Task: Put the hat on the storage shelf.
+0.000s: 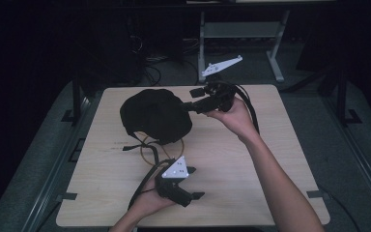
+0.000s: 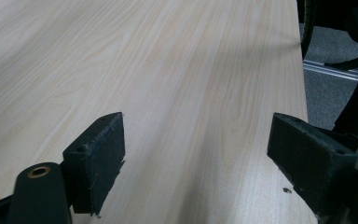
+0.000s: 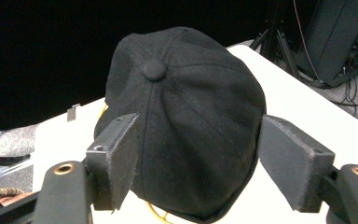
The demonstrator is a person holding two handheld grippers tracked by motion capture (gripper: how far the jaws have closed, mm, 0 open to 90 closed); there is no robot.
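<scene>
Cap: a black cap (image 1: 154,115) sits crown up on the far left part of the table (image 1: 232,159). In the right gripper view its top button (image 3: 153,70) faces the camera, and the cloth looks soft and rounded.
Under the cap: a yellow cord loop (image 1: 147,151) shows at the cap's near edge, partly beneath it, and a dark strap trails out beside it.
Right gripper: the right gripper (image 1: 189,107) is level with the cap's right side. Its jaws stand wide apart on either side of the crown, gripping nothing. Whether a pad already touches the cloth cannot be told.
Left gripper: the left gripper (image 1: 195,195) rests low near the table's front edge, well apart from the cap. Its jaws gape over bare wood and hold nothing.
Risk, slipping: the crown is wide and domed, so jaws closing across it would likely bunch the cloth or slide off the top rather than take hold.
Risk, pushing: if the right gripper drives on before closing, the light cap could skid toward the table's left edge, since nothing braces it.
Risk, snagging: lifting the cap may drag the cord or strap along if either is caught underneath.
Risk, idle hand: the left gripper is too far off to steady the cap if it shifts.
</scene>
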